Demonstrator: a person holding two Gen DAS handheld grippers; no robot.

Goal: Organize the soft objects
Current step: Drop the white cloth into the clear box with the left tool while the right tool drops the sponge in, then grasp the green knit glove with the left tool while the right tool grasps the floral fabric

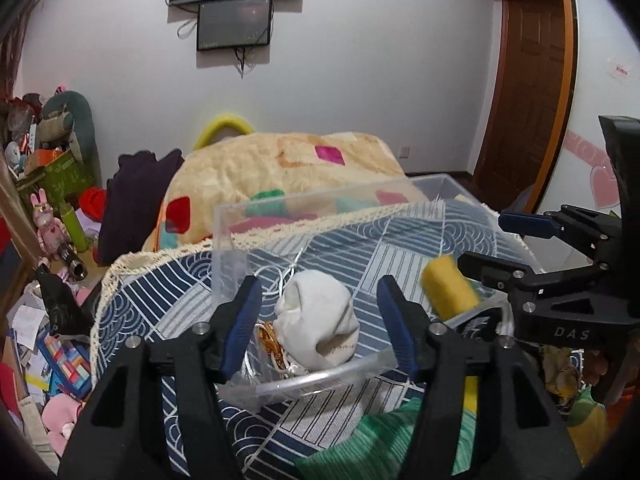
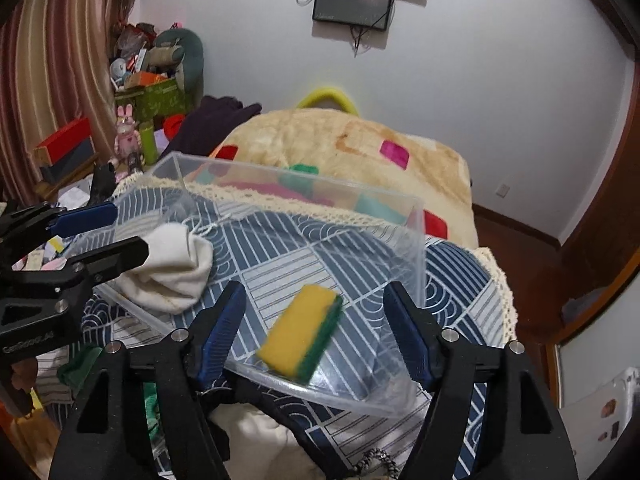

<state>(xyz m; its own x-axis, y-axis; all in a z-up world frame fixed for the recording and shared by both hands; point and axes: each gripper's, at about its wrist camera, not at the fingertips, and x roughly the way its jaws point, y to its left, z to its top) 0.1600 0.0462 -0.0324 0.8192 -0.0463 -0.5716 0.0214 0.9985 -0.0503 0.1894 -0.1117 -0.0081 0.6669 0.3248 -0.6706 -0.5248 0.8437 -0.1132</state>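
A clear plastic bin sits on the lace-edged blue patterned cloth — thin straight walls, open top. Inside, a soft white sock bundle at 9 o'clock, a blurred yellow-green sponge at 5. Left gripper and right gripper both gape — holding nothing.
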